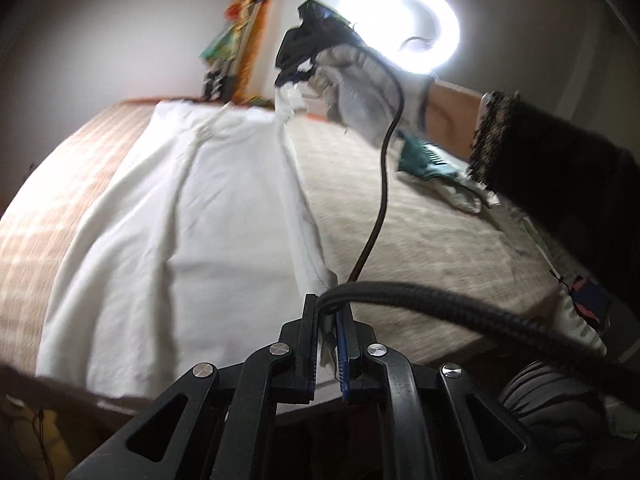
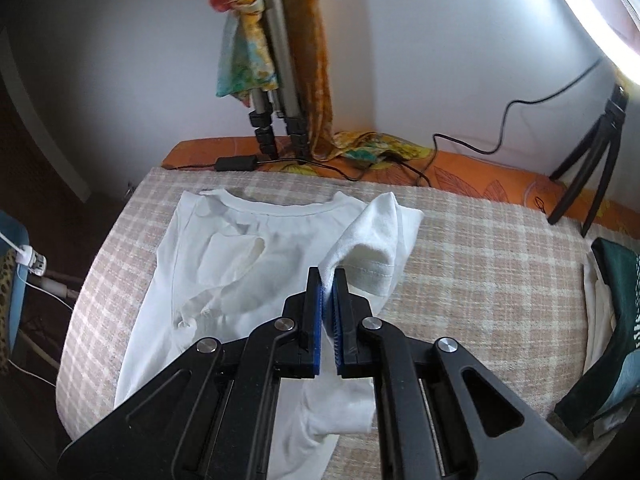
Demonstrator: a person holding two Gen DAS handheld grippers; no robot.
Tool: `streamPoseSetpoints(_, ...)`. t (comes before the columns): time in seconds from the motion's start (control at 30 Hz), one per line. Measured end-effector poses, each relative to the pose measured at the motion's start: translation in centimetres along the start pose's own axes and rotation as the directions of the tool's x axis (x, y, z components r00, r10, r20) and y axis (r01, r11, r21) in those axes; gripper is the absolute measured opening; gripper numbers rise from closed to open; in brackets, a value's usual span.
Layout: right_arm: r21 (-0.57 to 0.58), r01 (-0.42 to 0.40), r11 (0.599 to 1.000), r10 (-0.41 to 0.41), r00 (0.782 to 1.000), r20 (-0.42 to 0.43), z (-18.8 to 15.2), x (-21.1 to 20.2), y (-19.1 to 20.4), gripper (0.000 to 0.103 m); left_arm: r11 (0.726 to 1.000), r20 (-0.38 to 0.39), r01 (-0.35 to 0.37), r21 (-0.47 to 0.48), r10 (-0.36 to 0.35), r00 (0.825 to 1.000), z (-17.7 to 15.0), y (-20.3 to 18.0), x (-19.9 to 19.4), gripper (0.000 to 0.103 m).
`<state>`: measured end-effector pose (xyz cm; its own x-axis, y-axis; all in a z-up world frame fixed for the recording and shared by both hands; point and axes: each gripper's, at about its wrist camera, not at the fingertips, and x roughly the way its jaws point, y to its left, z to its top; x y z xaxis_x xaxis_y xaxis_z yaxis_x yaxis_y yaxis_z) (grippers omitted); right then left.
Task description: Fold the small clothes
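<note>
Lying across the middle of the checked table: white shirt, collar toward the frame top. Pinching its right sleeve at centre frame: right gripper, fingers pressed together. Pinching the shirt's hem edge at lower centre: left gripper, fingers likewise squeezing cloth.

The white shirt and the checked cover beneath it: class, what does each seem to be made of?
White shirt: probably soft cotton knit, matte; it drapes limply, with a stitched sleeve hem. Checked cover: seemingly a coarse woven fabric, matte; a beige-and-white grid with a textured surface.
</note>
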<state>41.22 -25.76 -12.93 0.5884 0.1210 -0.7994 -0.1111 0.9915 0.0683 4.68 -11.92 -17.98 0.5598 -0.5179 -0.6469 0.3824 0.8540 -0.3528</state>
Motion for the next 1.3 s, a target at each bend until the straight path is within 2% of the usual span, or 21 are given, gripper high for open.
streamPoseSetpoints(0.17,-0.093,0.048,0.995,-0.052,0.998,-0.040,-0.3,3.6,4.7,0.006,0.997,-0.067,-0.068,-0.037,0.066,0.996,-0.9,2.5,0.5,0.007)
streamPoseSetpoints(0.23,-0.111,0.021,0.994,-0.030,0.996,-0.083,-0.5,5.2,5.7,0.006,0.994,-0.072,-0.103,-0.033,0.101,0.992,-0.9,3.0,0.4,0.018)
streamPoseSetpoints(0.27,-0.112,0.006,0.994,-0.017,0.995,-0.099,-0.6,5.7,5.9,0.010,0.993,-0.065,-0.116,-0.031,0.114,0.991,-0.9,3.1,0.2,0.025)
streamPoseSetpoints(0.3,-0.112,-0.005,0.994,-0.007,0.994,-0.105,-0.7,6.0,6.1,0.027,0.991,-0.053,-0.128,-0.030,0.126,0.991,-1.0,3.2,-0.1,0.032)
streamPoseSetpoints(0.33,-0.109,-0.013,0.994,0.002,0.995,-0.100,-0.8,5.8,6.1,0.039,0.991,-0.043,-0.133,-0.028,0.132,0.990,-1.0,3.2,-0.4,0.034)
streamPoseSetpoints(0.37,-0.102,-0.019,0.995,0.010,0.996,-0.086,-0.8,5.4,6.2,0.060,0.990,-0.038,-0.138,-0.025,0.137,0.990,-1.0,3.2,-0.6,0.036)
streamPoseSetpoints(0.4,-0.095,-0.027,0.995,0.021,0.998,-0.061,-0.8,4.7,6.0,0.062,0.990,-0.035,-0.142,-0.018,0.142,0.989,-1.0,3.2,-0.8,0.038)
streamPoseSetpoints(0.57,-0.045,-0.073,0.996,0.073,0.997,0.003,-0.7,0.0,4.0,0.062,0.988,-0.021,-0.149,0.033,0.150,0.989,-1.0,2.9,-2.0,0.041)
streamPoseSetpoints(0.67,-0.018,-0.078,0.997,0.079,0.996,0.051,-0.9,-4.2,2.2,0.062,0.985,-0.010,-0.156,0.075,0.157,0.988,-0.8,2.7,-2.7,0.045)
streamPoseSetpoints(0.8,0.058,-0.119,0.991,0.113,0.988,0.105,-1.7,-10.1,-0.5,0.062,0.982,0.000,-0.157,0.102,0.158,0.987,-0.4,3.0,-4.4,0.045)
streamPoseSetpoints(0.9,0.095,-0.128,0.987,0.113,0.982,0.150,-2.6,-14.5,-2.1,0.062,0.965,0.004,-0.185,0.185,0.188,0.982,-0.3,3.0,-5.8,0.046)
streamPoseSetpoints(0.97,0.122,-0.150,0.981,0.126,0.975,0.183,-3.7,-17.9,-3.2,0.062,0.947,0.007,-0.218,0.237,0.223,0.975,-0.2,3.2,-6.8,0.046)
streamPoseSetpoints(1.1,0.142,-0.177,0.974,0.142,0.963,0.230,-6.9,-23.1,-4.4,0.062,0.920,0.032,-0.275,0.281,0.278,0.960,0.7,4.3,-9.0,0.047)
streamPoseSetpoints(1.23,0.163,-0.198,0.967,0.155,0.957,0.245,-11.2,-26.3,-5.5,0.062,0.913,0.070,-0.328,0.241,0.321,0.944,2.8,6.1,-11.4,0.051)
streamPoseSetpoints(1.3,0.171,-0.190,0.967,0.149,0.962,0.228,-13.7,-27.0,-5.7,0.062,0.918,0.088,-0.334,0.215,0.322,0.943,3.9,6.9,-12.5,0.054)
